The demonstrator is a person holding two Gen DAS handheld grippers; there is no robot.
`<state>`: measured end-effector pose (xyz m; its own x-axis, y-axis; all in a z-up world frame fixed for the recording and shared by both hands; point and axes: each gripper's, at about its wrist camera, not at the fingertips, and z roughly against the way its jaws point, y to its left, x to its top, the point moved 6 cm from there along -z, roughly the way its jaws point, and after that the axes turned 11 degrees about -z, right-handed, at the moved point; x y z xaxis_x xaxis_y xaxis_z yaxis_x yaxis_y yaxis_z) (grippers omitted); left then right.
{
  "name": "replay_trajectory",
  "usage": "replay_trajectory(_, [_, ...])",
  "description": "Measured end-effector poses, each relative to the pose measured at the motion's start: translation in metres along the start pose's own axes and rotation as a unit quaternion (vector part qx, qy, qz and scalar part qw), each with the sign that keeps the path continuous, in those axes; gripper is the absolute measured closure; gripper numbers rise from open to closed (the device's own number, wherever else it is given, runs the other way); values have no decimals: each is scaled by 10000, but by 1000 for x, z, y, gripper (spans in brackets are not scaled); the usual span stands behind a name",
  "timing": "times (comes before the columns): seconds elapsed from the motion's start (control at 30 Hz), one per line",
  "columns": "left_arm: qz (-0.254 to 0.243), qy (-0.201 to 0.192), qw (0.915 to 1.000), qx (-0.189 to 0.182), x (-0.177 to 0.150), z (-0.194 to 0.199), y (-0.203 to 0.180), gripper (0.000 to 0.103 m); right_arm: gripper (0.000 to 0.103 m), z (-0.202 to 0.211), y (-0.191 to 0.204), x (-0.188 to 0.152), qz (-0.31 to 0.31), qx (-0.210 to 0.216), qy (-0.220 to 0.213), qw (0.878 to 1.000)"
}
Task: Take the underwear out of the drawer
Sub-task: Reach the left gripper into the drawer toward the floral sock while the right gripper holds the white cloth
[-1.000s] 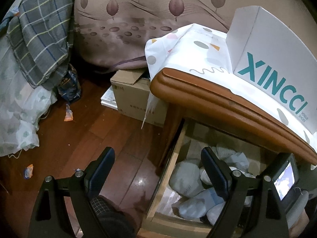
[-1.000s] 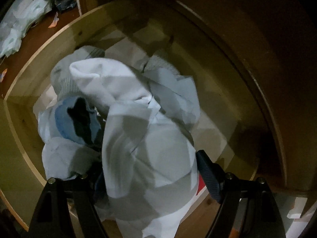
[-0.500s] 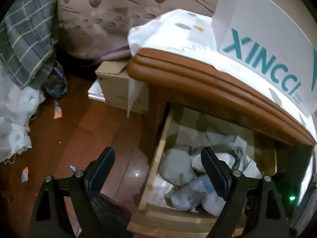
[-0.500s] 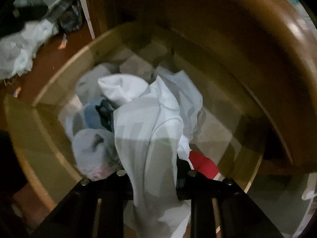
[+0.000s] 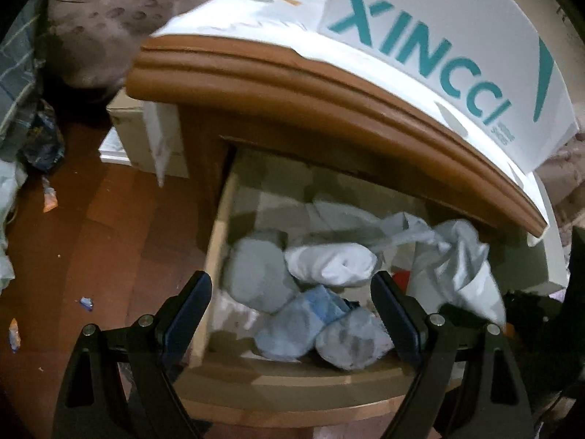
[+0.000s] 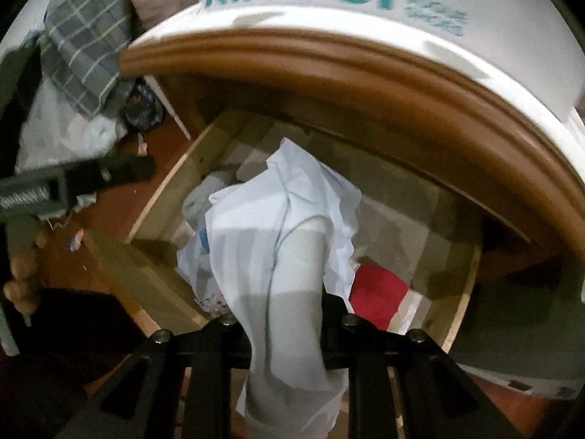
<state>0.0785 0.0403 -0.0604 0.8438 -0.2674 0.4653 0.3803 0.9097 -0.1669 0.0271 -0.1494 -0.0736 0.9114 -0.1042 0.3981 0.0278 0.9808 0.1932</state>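
Dim bedroom, reddish wood floor (image 5: 120, 219) with scattered litter at frame left; lighting poor, both views slightly blurred. Nearest, bottom centre of the right wrist view: right gripper (image 6: 285, 333) closed tight on a pale white garment (image 6: 278, 241), presumably the underwear, which is bunched between the jaws and trails upward in frame over the open drawer (image 6: 161, 201). In the left wrist view the same cloth (image 5: 464, 270) sits at right, raised above the other contents, lower end hidden. Left gripper (image 5: 292, 314) at bottom centre, jaws wide, nothing between them, poised over the drawer's front edge. Mid-frame: drawer holds rolled pale bundles (image 5: 256, 274), a white roll (image 5: 329, 263), a red item (image 6: 380, 285). Beyond: nightstand top (image 5: 292, 69) with patterned cloth and a white XINCCI box (image 5: 438, 47). Judgement: grasp done, lift partway; garment seems not yet clear of the drawer. Remaining: carry it fully out.
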Motion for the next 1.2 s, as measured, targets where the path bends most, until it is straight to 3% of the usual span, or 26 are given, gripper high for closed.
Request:
replay_trajectory(0.27, [-730,289,9968,-152,-8,-16,-37,17,84,34,-15,9,-294,164,-377,9987])
replay_trajectory(0.47, [-1162,592,9913,-184,-15,-35,-65,17,84,45,-21,6,-424,192,-417,9980])
replay_trajectory(0.63, [-1297,818,9881,-115,-19,-49,-76,17,84,52,-31,3,-472,222,-439,9977])
replay_trajectory(0.93, [-1434,1663,9754,191,-40,-85,-78,17,84,53,-39,3,-507,169,-456,9975])
replay_trajectory(1.0, [-1407,1787,9734,261,-44,-91,-77,25,84,52,-40,3,-546,203,-445,9973])
replay_trajectory(1.07, [-1334,1838,9737,199,-47,-93,-75,44,84,50,-40,3,-560,220,-441,9972])
replay_trajectory(1.2, [-1227,1779,9762,189,-47,-91,-70,67,84,48,-40,3,-594,256,-430,9970])
